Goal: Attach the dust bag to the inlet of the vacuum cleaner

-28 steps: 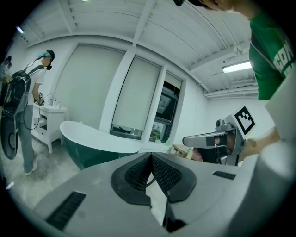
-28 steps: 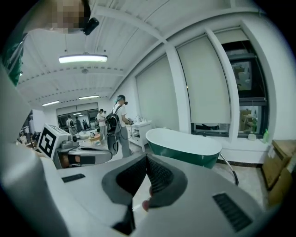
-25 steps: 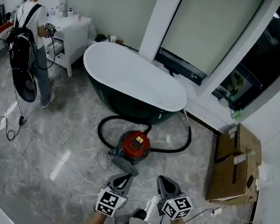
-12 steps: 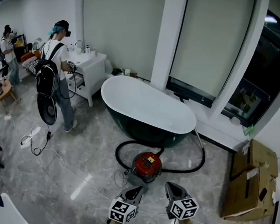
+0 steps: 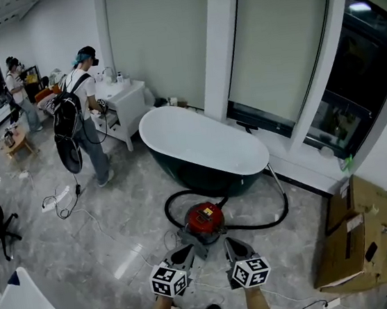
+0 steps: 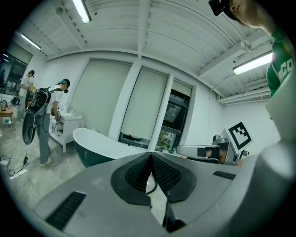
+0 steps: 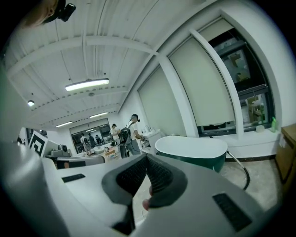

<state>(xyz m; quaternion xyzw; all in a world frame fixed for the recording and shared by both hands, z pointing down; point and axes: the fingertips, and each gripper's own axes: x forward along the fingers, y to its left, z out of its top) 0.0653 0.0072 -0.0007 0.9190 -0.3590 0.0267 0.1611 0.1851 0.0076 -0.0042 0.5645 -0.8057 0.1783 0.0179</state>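
On floor, just beside bathtub (image 5: 202, 142): red vacuum cleaner (image 5: 205, 220). Left claw (image 5: 183, 254) & right claw (image 5: 231, 248) both clenched, empty, held near it. Dust bag not visible. Step: approach; next move needs bag found, claws opened.

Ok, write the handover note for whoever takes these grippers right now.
Left gripper: shut, empty.
Right gripper: shut, empty.
Both are held up off the floor, pointing toward the vacuum cleaner and not touching it.
The vacuum cleaner sits on the floor in front of the bathtub.
Dust bag: not visible in any view.
Done: nothing that shows.
Left: find the bag and fit it to the inlet.
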